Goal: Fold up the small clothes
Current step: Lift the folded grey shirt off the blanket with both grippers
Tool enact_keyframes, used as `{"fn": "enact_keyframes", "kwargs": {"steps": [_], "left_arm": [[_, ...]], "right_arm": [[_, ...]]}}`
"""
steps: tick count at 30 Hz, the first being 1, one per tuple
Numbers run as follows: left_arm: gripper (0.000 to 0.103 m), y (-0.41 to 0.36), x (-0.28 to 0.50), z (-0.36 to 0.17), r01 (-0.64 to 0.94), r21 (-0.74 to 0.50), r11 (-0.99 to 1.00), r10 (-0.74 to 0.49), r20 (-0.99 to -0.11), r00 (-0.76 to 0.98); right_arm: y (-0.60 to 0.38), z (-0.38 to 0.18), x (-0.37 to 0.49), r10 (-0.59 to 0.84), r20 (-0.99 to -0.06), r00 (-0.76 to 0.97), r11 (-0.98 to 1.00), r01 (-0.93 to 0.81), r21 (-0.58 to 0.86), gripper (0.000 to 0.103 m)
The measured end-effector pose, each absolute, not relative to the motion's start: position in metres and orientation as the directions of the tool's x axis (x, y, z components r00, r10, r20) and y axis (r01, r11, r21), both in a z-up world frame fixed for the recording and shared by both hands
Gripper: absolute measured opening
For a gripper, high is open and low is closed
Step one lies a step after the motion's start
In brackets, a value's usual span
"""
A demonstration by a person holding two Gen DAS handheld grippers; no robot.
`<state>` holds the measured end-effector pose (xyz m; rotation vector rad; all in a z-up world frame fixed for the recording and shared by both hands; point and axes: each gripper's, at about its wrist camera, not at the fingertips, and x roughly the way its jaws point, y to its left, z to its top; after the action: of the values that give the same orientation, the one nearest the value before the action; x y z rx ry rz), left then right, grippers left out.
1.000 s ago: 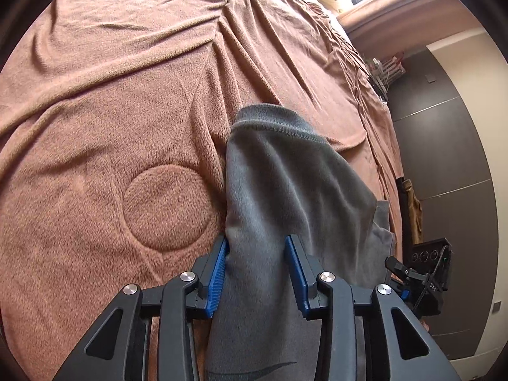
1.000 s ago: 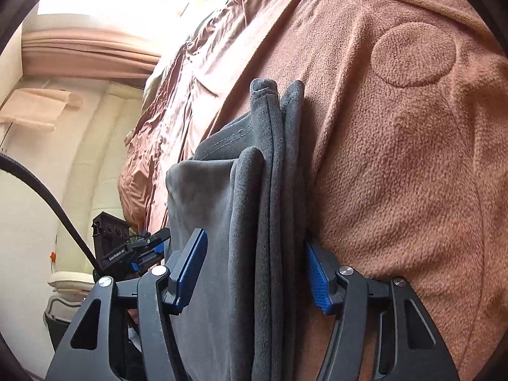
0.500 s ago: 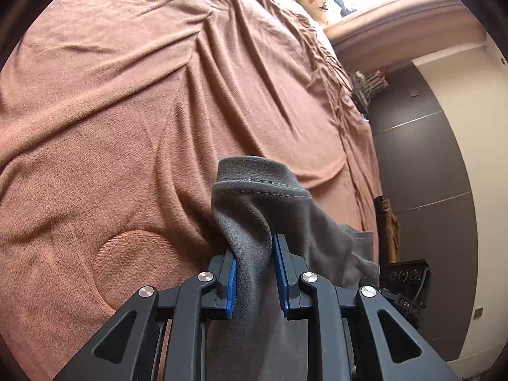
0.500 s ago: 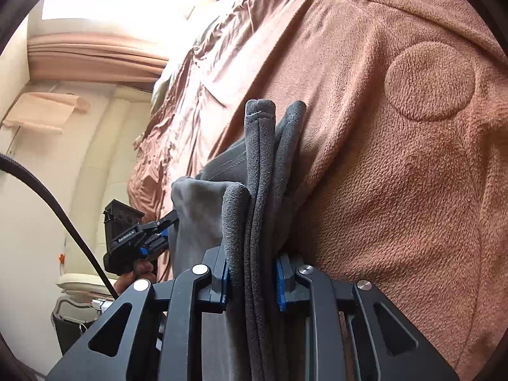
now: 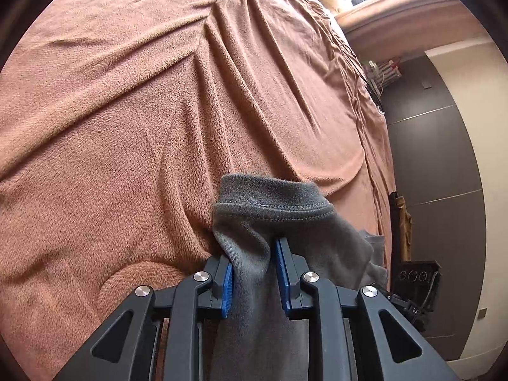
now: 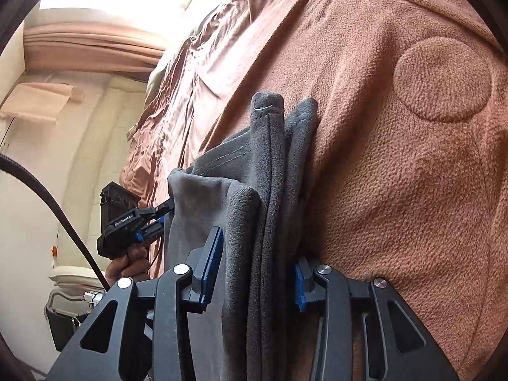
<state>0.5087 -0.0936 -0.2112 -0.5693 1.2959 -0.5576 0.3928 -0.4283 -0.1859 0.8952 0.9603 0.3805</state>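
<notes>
At the bed's side edge, left wrist view: grey garment (image 5: 273, 209) stands bunched over the brown blanket (image 5: 158, 111), its stitched hem uppermost.
Left tool (image 5: 254, 273): pinching a gathered fold of the garment between both blue pads; its jaws have just been opening slightly, cloth between them.
Right wrist view, garment: several stacked layers rise edge-on beside the blanket's round quilted mark (image 6: 441, 79), towards the same edge of the bed.
Right tool (image 6: 254, 273): jaws have just been opening; they are spread, with the layered bundle between them and no clear squeeze visible.
Background: a hand (image 6: 130, 262) carries the left tool at the garment's far side.
Risk, layers: with the right pads slack, the stacked folds could splay or slide apart.
Risk, edge: cloth released here may sag off the bed's side.
Risk, left pinch: a loosening grip could drop the hem and undo the fold.
</notes>
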Motion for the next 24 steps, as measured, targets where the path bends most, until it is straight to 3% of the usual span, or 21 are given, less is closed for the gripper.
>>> {"fn": "enact_keyframes", "kwargs": {"steps": [5,7,8,10,24], "left_arm": [[0.027,-0.095,0.516,-0.218,0.055,-0.703,0.709,-0.700,-0.693,0.173],[0.017,-0.093,0.514,-0.213,0.068,-0.692,0.718,-0.691,-0.698,0.186],[0.009,-0.091,0.512,-0.210,0.078,-0.689,0.720,-0.689,-0.698,0.195],[0.006,-0.086,0.509,-0.201,0.083,-0.707,0.703,-0.705,-0.676,0.215],[0.005,-0.064,0.461,-0.098,0.235,-0.687,0.688,-0.716,-0.587,0.379]], "right_arm": [[-0.427,-0.182,0.394,0.618,-0.563,0.549,0.626,0.091,0.775,0.035],[-0.423,-0.176,0.392,0.594,-0.589,0.548,0.660,0.087,0.746,0.021],[-0.421,-0.172,0.390,0.592,-0.586,0.553,0.664,0.078,0.744,0.019],[-0.417,-0.161,0.386,0.584,-0.581,0.566,0.675,0.059,0.736,0.014],[-0.385,-0.077,0.320,0.531,-0.515,0.673,0.764,-0.118,0.634,0.011]]}}
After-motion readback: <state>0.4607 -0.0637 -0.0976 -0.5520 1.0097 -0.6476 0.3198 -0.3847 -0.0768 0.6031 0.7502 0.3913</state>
